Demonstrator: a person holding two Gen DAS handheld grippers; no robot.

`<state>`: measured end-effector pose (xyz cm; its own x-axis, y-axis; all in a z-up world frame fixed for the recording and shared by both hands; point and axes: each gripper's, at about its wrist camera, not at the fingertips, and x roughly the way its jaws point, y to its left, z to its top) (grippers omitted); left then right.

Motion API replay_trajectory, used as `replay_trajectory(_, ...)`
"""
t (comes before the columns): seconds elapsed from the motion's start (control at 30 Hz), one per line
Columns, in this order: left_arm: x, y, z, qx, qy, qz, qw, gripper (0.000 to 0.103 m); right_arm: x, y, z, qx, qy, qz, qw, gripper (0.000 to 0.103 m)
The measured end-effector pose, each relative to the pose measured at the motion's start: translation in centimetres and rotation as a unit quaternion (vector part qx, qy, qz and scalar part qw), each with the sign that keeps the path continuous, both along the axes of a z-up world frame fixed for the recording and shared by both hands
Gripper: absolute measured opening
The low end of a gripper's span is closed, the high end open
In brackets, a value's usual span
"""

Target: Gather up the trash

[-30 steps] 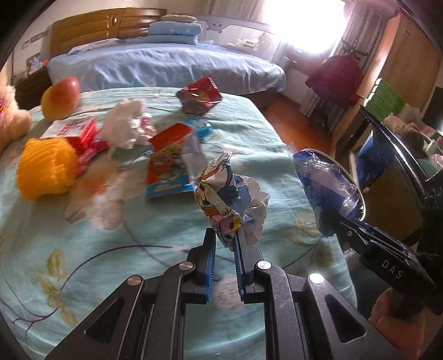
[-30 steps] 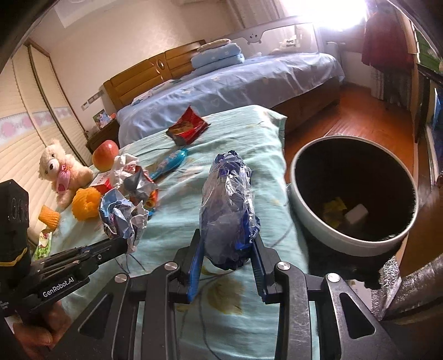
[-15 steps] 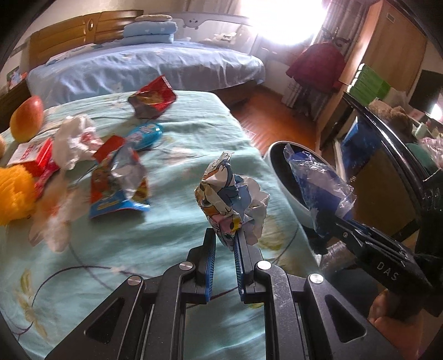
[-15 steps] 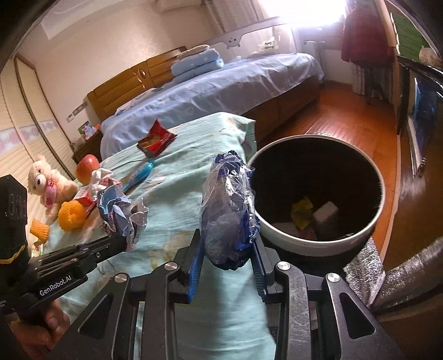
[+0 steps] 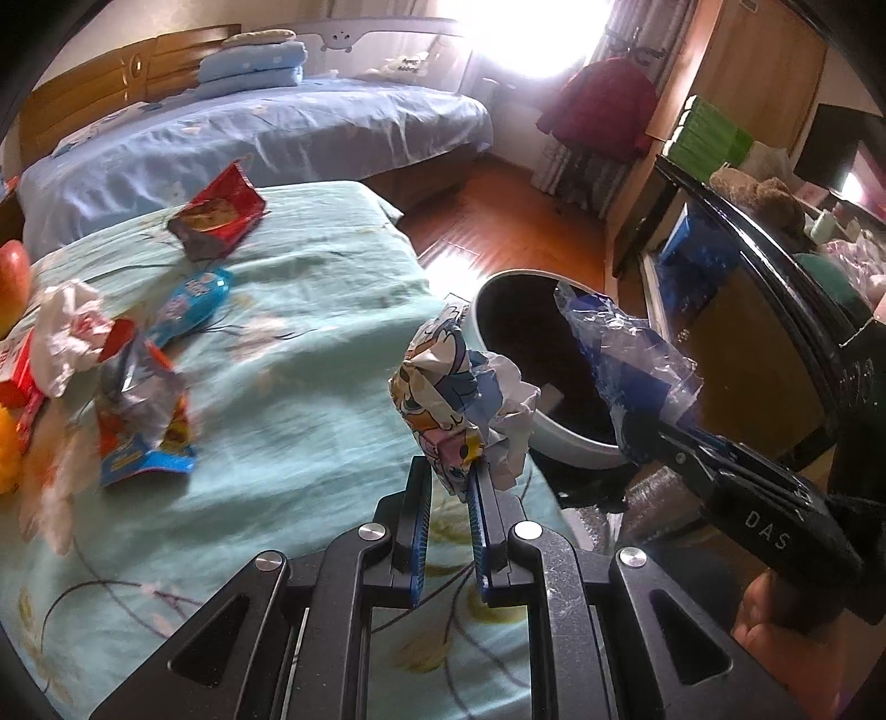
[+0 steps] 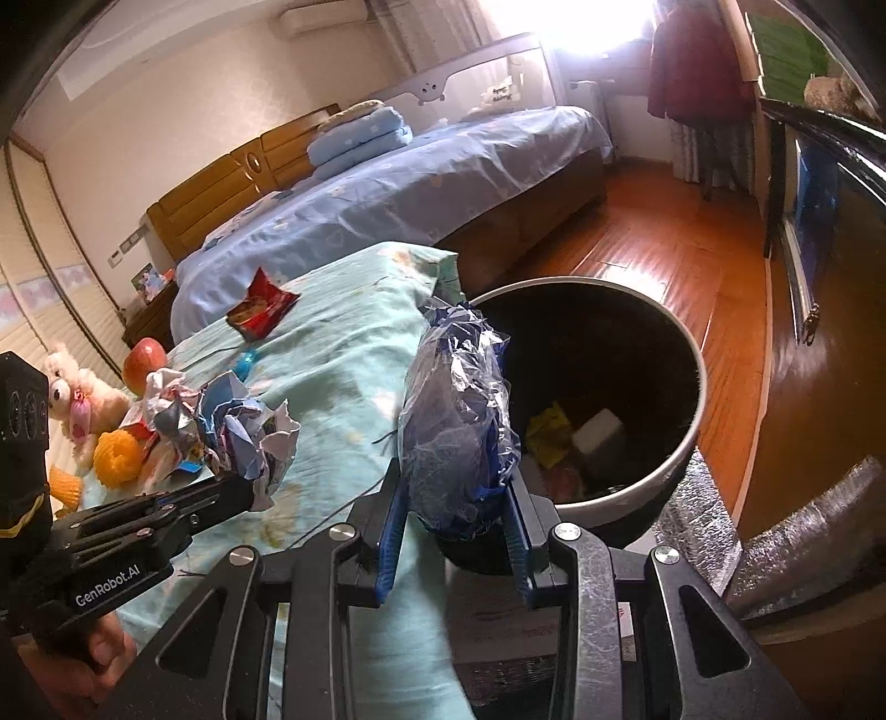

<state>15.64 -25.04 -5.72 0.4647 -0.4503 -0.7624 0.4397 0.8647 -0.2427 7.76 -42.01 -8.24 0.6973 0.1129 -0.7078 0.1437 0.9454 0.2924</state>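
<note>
Left tool (image 5: pixel 447 487) pinches a crumpled cartoon wrapper (image 5: pixel 462 399) by its lower edge, over the bed's right edge. Right tool (image 6: pixel 454 518) pinches a crinkly blue plastic bag (image 6: pixel 457 421) beside the trash bin (image 6: pixel 673 471). Both look light, soft, springy; likely to slip unless gripped at bunched folds.

Bedroom seen. Floor (image 6: pixel 681 260) laid in reddish-brown wood boards, glossy under strong glare from window (image 5: pixel 531 39) at far wall. Large bed (image 5: pixel 277 138) covered in blue sheet, folded blue quilts (image 6: pixel 360 138) stacked by wooden headboard (image 6: pixel 221 188). Nearer surface draped in turquoise floral bedspread (image 5: pixel 310 310). Walls (image 6: pixel 183 94) painted cream. Dark red garment (image 5: pixel 603 105) hung beside curtain. Wooden wardrobe (image 5: pixel 758 61) set at right. Air-conditioner (image 6: pixel 326 14) mounted high on wall.
</note>
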Motion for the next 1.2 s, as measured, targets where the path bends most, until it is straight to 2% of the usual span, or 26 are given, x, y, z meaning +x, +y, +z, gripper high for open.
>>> replay_trajectory(0.73,4.2,-7.0,-1.2,0.022,0.006,-0.031,0.9993,0.012,3.0,-4.9,-1.0,-0.001,0.019,-0.025,1.0,0.033)
replay_trajectory(1.2,5.4,-9.0,-1.6,0.03,0.012,-0.037,0.9988,0.012,4.1,-6.4,-1.6,0.004,0.031,-0.031,0.999,0.033)
